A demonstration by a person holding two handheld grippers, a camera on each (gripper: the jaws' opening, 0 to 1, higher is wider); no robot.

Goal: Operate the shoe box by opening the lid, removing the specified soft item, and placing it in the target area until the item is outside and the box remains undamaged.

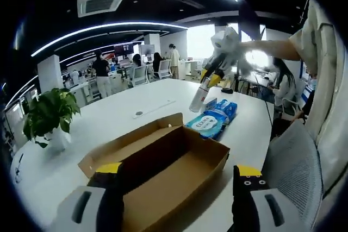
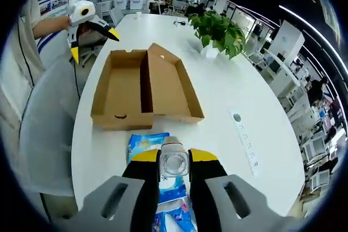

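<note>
On the white desk [image 2: 228, 88] the shoe box [image 2: 128, 93] sits open and looks empty inside, brown cardboard, lid [image 2: 168, 85] folded flat out beside the tray and joined to it along one long edge. No damage visible on the box. In the left gripper view the box [image 1: 174, 169] is right in front of your left gripper [image 1: 179, 180], whose fingers [image 1: 107, 175] stand wide apart with nothing between them; whether they touch the near edge, cannot tell.

Soft item, a blue plastic-wrapped pack [image 1: 213, 118], lies on the desk outside the box, just beside its short end. In the right gripper view the pack [image 2: 147, 148] runs under your right gripper [image 2: 174, 164].

Your right gripper is holding a clear bottle [image 2: 174, 162] between its fingers [image 2: 145, 172], clamped on it. From the left gripper view, the bottle [image 1: 199, 96] hangs tilted above the pack, gripper [image 1: 211, 75] raised over the desk.

Potted plant [image 2: 217, 32] stands on the desk well apart from the box. Flat power strip [image 2: 244, 137] lies on the desk beyond the lid side. Grey mesh chair [image 1: 296, 169] sits at the desk edge near you.
</note>
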